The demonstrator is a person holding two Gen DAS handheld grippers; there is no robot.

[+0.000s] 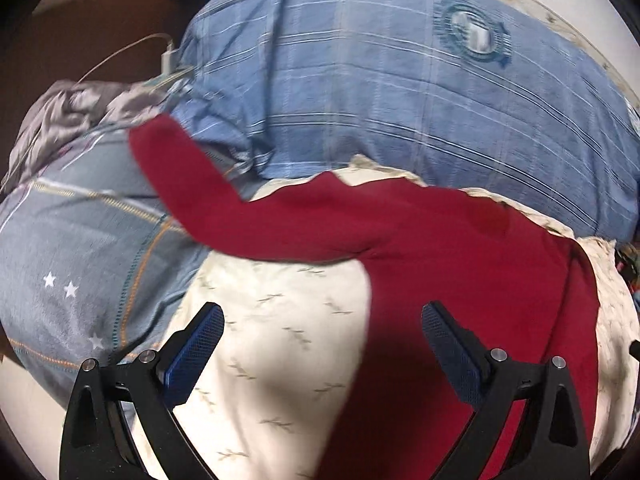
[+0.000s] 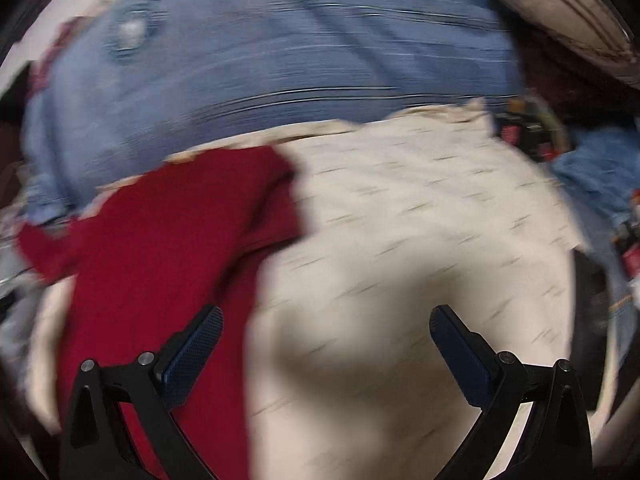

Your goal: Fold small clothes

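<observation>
- The red garment (image 1: 460, 248) lies spread on the cream sheet (image 1: 280, 340), one sleeve out, ahead of the left gripper (image 1: 322, 332).
- Both grippers gape, holding nothing (right gripper (image 2: 326, 334) view blurred).
- No fold looks made yet.

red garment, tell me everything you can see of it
The red garment is plain dark red, soft, knit-like cloth with no print visible. It lies spread and unfolded on the cream sheet, one long sleeve stretched out onto the grey-blue fabric. Its far edge lies next to the blue plaid cloth. Both grippers, left and right, are open above it, gripping nothing.
</observation>
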